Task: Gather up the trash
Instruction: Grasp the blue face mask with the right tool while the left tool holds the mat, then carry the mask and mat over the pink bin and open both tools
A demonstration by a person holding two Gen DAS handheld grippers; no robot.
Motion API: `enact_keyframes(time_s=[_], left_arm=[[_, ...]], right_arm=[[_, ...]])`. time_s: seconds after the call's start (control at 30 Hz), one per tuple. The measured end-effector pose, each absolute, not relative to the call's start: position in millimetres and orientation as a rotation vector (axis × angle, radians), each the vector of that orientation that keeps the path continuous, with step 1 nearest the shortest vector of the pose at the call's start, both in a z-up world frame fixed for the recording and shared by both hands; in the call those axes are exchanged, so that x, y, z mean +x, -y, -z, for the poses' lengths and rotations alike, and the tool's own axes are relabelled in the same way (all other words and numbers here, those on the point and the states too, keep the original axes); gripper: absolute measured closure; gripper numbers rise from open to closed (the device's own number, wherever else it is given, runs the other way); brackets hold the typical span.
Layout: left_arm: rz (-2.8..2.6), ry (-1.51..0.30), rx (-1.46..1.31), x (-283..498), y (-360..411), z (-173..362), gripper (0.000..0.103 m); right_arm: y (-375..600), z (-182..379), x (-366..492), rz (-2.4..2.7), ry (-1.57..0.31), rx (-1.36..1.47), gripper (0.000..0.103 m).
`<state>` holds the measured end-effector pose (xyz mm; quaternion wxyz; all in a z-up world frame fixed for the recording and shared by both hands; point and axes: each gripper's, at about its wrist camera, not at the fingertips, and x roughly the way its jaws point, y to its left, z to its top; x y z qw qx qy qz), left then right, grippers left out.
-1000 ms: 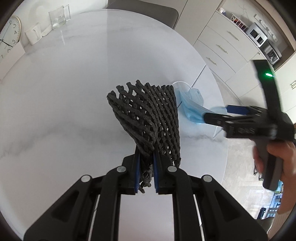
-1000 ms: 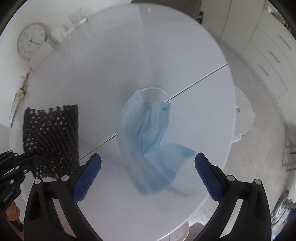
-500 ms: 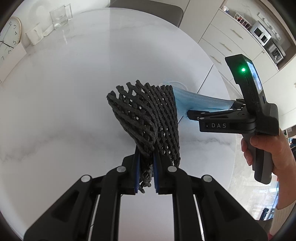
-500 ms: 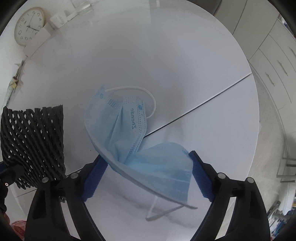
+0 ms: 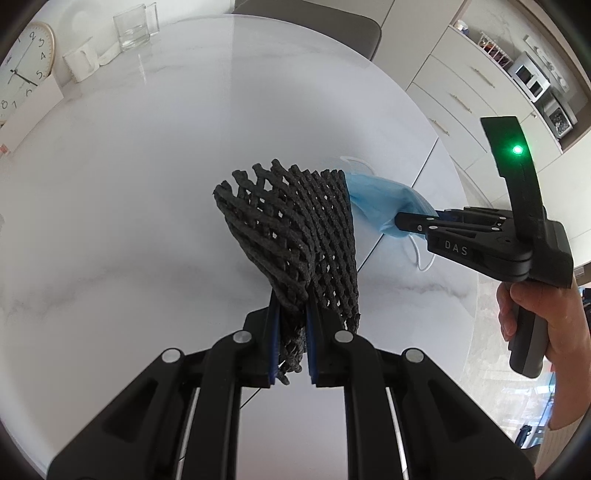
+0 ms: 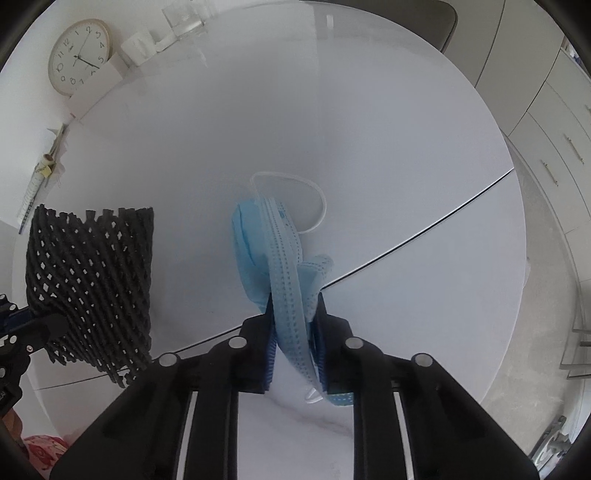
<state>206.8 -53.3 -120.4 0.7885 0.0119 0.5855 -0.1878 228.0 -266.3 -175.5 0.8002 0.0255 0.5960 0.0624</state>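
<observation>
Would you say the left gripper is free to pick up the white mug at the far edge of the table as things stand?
Probably not. The left gripper is shut on the black foam net, so its jaws are occupied. The bare table leaves the way to the white mug clear, but the net would have to go first.

Wall clock (image 6: pixel 79 56), white mug (image 5: pixel 80 65) and glass container (image 5: pixel 132 26) stand at the table's (image 5: pixel 147 155) far edge
</observation>
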Motion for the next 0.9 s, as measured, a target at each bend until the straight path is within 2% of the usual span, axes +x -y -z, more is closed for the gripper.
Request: enact_keyframes(time_s=[0.27,0.5,0.9], left_arm=[[0.412,-1.261,0.029,194,38,114,0.091],[0.478,-1.256,0.079,144,35,97,0.091],[0.773,-1.177,0.289,9,136,64,0.091]], right_arm=[[247,149,183,-0.175,-1.243,0.147,0.086],[246,115,111,-0.163,-1.208,0.196,0.086],[305,79,-79,0.092,-1.112,0.324,0.086]])
